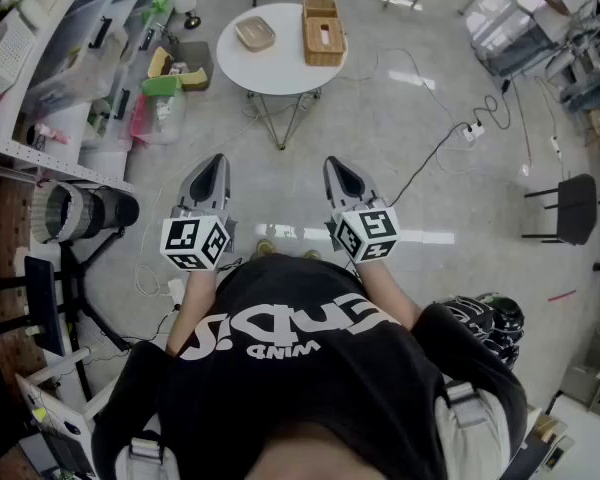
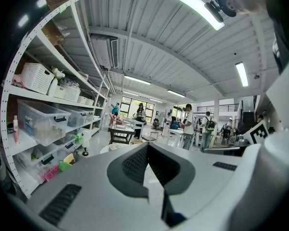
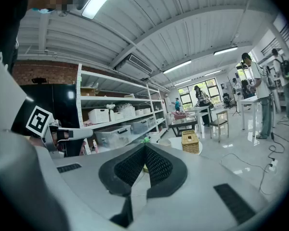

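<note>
Both grippers are held side by side in front of a person in a black shirt, above the grey floor. The left gripper (image 1: 217, 160) (image 2: 147, 146) is shut, with nothing between its jaws. Shut and holding nothing as well, the right gripper (image 1: 335, 163) (image 3: 144, 146) sits level with it. Both point toward a round white table (image 1: 280, 68) (image 3: 176, 142) some way ahead. On the table stand a wicker box (image 1: 322, 33) (image 3: 190, 142) and a shallow beige dish (image 1: 255, 34). Neither gripper touches anything.
White shelving (image 1: 50, 98) (image 2: 43, 109) with clear bins and baskets runs along the left. A black cylinder on a stand (image 1: 80, 211) is near my left. A power strip and cable (image 1: 470, 131) lie on the floor; a black chair (image 1: 570, 208) stands at right. Several people stand far off.
</note>
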The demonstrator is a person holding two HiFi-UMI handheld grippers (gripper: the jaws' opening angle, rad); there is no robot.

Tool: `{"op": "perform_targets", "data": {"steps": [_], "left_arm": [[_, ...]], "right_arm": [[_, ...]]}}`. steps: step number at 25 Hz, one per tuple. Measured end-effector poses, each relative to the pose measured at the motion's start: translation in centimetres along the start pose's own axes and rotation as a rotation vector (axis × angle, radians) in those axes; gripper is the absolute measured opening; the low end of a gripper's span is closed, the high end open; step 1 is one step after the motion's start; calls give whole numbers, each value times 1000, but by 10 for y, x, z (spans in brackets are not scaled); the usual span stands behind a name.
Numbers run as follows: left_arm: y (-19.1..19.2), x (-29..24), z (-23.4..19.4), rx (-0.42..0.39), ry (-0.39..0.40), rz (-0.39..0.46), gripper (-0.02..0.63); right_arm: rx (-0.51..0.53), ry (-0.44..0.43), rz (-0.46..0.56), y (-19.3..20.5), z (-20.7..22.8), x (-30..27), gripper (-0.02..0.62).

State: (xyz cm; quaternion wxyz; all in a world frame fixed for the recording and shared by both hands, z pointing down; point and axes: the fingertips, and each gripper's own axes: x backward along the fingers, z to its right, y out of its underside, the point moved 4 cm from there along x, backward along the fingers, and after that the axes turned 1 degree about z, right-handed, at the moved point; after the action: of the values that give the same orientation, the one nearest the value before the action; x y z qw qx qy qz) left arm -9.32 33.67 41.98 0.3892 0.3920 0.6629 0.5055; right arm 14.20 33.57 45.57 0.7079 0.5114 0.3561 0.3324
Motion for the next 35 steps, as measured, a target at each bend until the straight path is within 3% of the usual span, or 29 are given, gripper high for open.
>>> {"op": "perform_targets", "data": {"steps": [8, 17, 23, 35], "left_arm": [[-10, -10, -28, -6, 20, 14, 0], [-8, -17, -62, -9, 59, 8, 0], [-14, -32, -78, -10, 69, 27, 0], [-18, -106, -112, -5, 54, 21, 0]], "right_arm": [[0, 5, 26, -4, -12, -21, -3], [-16, 103, 48, -1, -19, -37, -2], [-23, 110, 52, 2, -21, -58, -3], [-51, 92, 53, -6, 17, -137, -2]]}}
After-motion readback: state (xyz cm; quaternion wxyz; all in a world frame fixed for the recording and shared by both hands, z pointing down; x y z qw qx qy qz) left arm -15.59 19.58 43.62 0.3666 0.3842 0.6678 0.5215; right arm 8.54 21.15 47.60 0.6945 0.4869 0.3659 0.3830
